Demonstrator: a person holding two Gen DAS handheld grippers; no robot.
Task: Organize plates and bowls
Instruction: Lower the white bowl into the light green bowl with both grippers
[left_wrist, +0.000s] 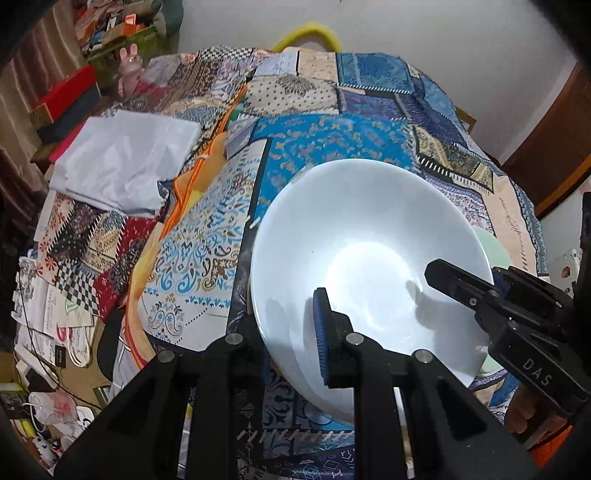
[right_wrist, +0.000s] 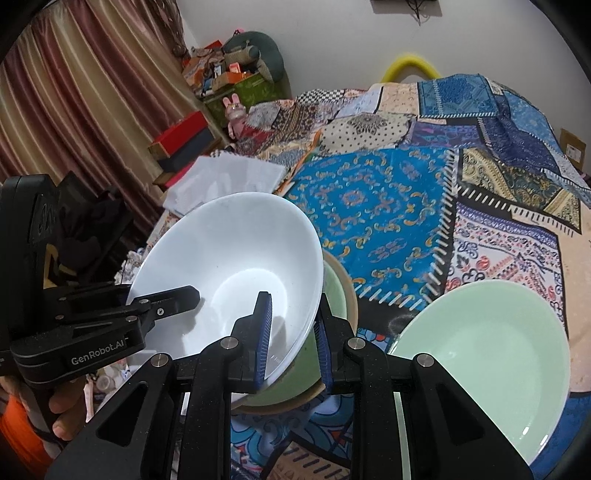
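Note:
A large white bowl (left_wrist: 369, 254) is held tilted above the patchwork cloth by both grippers. My left gripper (left_wrist: 288, 325) is shut on its near-left rim, one blue pad (left_wrist: 320, 332) inside the bowl. My right gripper (right_wrist: 293, 332) is shut on the white bowl's (right_wrist: 236, 258) right rim, pads on either side of the wall. Each gripper shows in the other's view, the right one (left_wrist: 458, 284) and the left one (right_wrist: 173, 295). Under the white bowl sits a green bowl with a tan rim (right_wrist: 338, 291). A pale green plate (right_wrist: 491, 354) lies to the right.
The table is covered by a patterned patchwork cloth (right_wrist: 369, 199). A folded white cloth (left_wrist: 125, 158) lies at the left. Boxes and clutter (right_wrist: 229, 77) stand beyond the far left edge, by a curtain. Papers and cables (left_wrist: 48, 332) lie on the floor at the left.

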